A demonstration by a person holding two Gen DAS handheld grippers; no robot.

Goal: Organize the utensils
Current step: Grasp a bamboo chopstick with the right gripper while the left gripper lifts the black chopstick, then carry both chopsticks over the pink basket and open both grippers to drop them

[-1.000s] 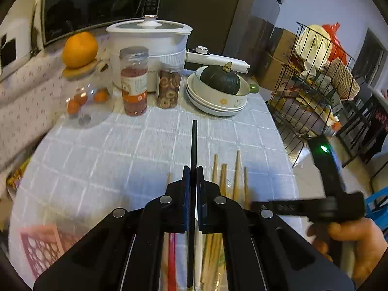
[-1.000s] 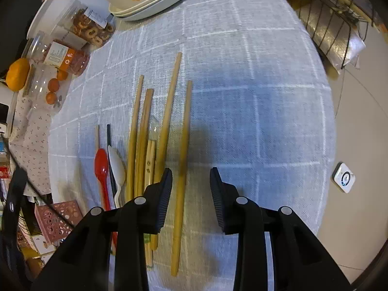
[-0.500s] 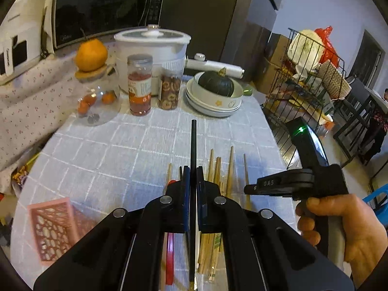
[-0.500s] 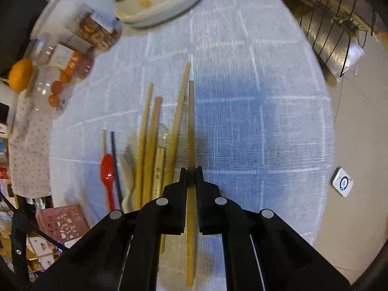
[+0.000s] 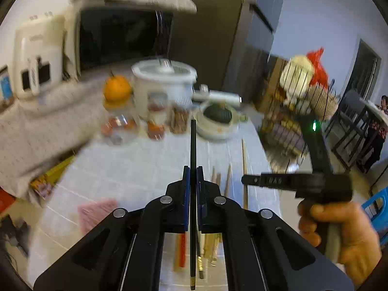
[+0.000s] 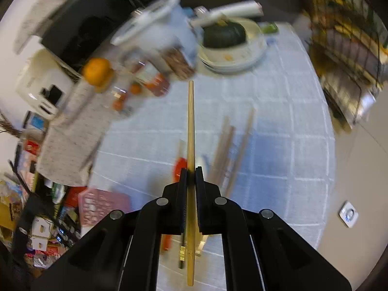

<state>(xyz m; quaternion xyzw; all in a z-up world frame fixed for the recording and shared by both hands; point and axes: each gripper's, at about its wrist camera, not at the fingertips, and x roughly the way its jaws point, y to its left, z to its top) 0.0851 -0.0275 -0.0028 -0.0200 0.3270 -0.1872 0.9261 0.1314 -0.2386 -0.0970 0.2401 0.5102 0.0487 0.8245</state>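
My left gripper (image 5: 193, 169) is shut on a black chopstick (image 5: 193, 145) that sticks out ahead of its fingers, lifted above the table. My right gripper (image 6: 191, 171) is shut on a long wooden chopstick (image 6: 190, 121), also raised off the cloth. In the left wrist view the right gripper's body (image 5: 291, 181) shows at the right, held by a hand (image 5: 339, 232). More wooden chopsticks (image 6: 232, 145) and a red spoon (image 6: 180, 167) lie on the white checked tablecloth (image 6: 278, 126) below. A pink perforated basket (image 6: 101, 206) sits at the table's near left edge.
At the far side stand a white pot (image 5: 165, 82), jars (image 5: 156, 116), an orange (image 5: 117, 87) and stacked bowls holding a dark squash (image 6: 224, 35). A microwave (image 5: 121, 38) is behind. A wire rack (image 5: 303, 111) stands right of the table.
The right gripper closed on a wooden chopstick and lifted it off the cloth. Both grippers rose and tilted up, so the pot, jars and microwave now sit lower in view.
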